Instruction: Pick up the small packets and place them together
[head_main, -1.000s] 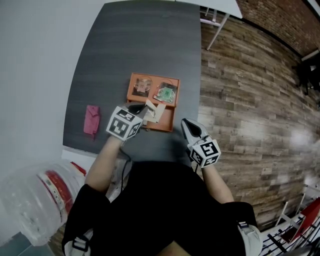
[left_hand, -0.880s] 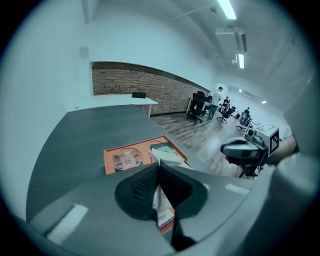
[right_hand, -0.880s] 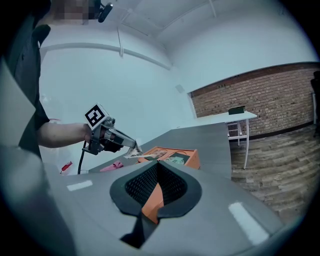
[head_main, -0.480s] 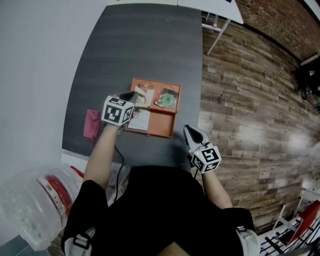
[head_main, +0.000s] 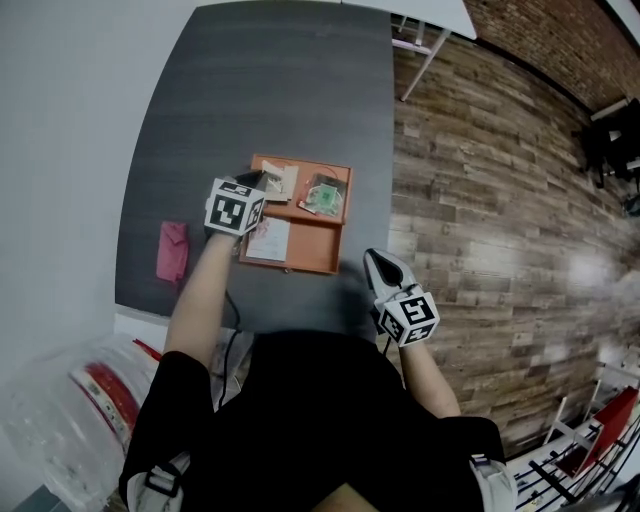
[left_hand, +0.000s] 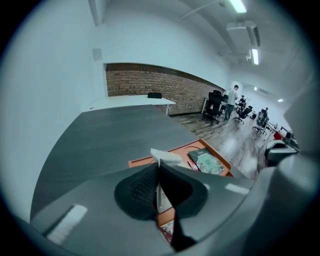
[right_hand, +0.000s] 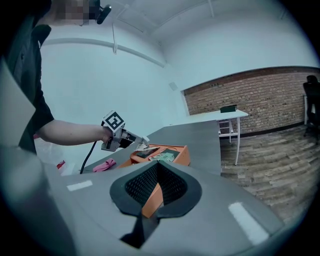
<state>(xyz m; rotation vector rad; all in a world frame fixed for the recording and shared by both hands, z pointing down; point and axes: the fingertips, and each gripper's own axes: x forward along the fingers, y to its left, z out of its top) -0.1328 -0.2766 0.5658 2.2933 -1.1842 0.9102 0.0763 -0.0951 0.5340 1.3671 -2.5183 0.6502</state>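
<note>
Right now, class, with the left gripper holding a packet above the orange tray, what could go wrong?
The white packet sticks out past the left gripper's shut tips; it could slip free early. Dropped here, it might land on the orange tray's rim, apart from the green packet.

Pink cloth (head_main: 172, 251) on grey table (head_main: 280, 90)

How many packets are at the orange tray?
3: white packet pinched in the left gripper, green packet in the tray's right, pale packet flat near-left. Others may hide underneath.
</note>
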